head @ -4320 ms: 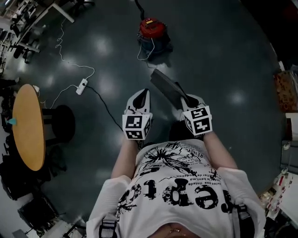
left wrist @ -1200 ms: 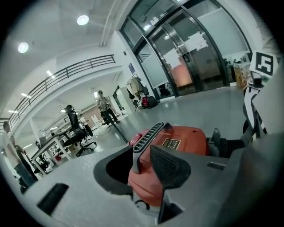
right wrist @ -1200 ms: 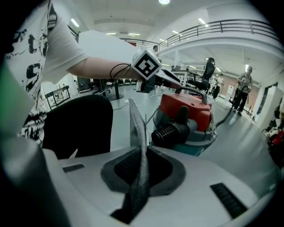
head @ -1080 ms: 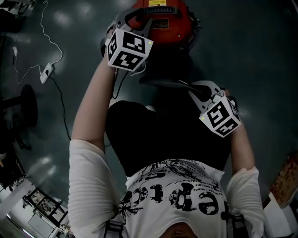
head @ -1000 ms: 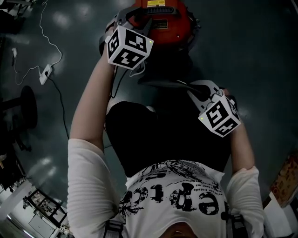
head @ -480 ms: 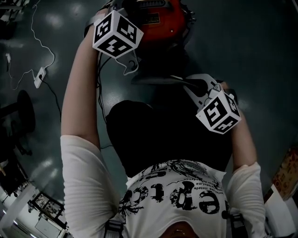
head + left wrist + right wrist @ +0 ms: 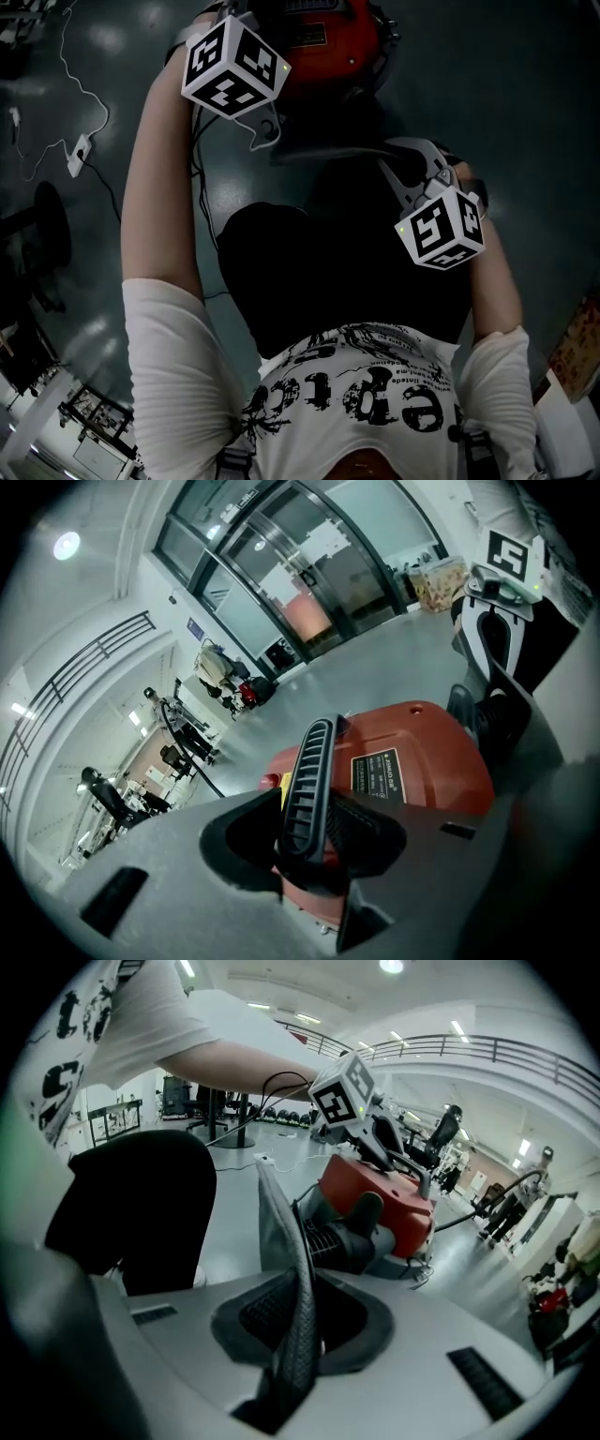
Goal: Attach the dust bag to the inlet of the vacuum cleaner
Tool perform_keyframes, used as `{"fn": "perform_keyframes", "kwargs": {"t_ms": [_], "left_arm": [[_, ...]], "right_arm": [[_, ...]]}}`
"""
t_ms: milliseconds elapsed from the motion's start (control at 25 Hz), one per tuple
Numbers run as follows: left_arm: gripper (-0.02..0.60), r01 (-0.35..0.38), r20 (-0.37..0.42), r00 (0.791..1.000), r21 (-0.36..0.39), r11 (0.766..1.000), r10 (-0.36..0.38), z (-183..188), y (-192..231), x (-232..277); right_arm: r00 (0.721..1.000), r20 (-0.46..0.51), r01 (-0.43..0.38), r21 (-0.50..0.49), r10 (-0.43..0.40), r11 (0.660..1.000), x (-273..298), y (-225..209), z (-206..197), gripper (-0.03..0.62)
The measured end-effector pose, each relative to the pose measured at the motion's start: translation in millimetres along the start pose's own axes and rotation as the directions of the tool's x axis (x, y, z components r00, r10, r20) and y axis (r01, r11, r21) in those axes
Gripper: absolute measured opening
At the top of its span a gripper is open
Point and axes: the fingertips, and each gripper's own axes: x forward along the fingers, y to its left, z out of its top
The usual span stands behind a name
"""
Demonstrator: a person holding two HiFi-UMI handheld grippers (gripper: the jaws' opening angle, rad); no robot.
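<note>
1. At the far left, a white power strip lies on the floor.
2. The left gripper is clamped round the black ribbed handle of the red vacuum cleaner, which stands far centre.
3. The grey dust bag is held upright, just on the near side of the vacuum cleaner.
4. The right gripper pinches the dust bag's edge between its pads.

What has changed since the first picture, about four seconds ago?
The person walked up to the vacuum cleaner, which was far off on the floor. The left gripper, empty then, now has the black handle between its closing jaws. The right gripper still holds the dust bag, jaws opening slightly, and has brought it beside the vacuum cleaner.
</note>
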Motion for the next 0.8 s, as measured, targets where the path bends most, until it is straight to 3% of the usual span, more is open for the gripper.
{"fn": "perform_keyframes", "kwargs": {"t_ms": [200, 360, 520, 800], "left_arm": [[0.135, -0.010, 0.050, 0.999, -0.007, 1.000, 0.010, 2.6, 0.1, -2.3], [0.135, 0.002, 0.036, 0.999, -0.038, 0.999, -0.001, 1.0, -1.1, -1.0], [0.137, 0.003, 0.047, 0.999, -0.047, 0.999, -0.001, 0.2, -0.5, 0.8], [0.137, -0.017, 0.054, 0.998, -0.050, 0.999, 0.020, 1.5, -0.1, 0.1]], "right_arm": [[0.999, -0.017, 0.046, -0.060, -0.047, 0.997, 2.3, -4.6, 4.8, 0.038], [0.998, -0.029, 0.048, -0.086, -0.051, 0.995, 5.8, -4.4, 11.1, 0.041], [0.999, -0.021, 0.037, -0.069, -0.038, 0.997, 9.0, -12.4, 2.1, 0.043], [0.995, -0.012, 0.094, -0.032, -0.095, 0.995, 11.6, -17.6, 4.7, 0.045]]}}
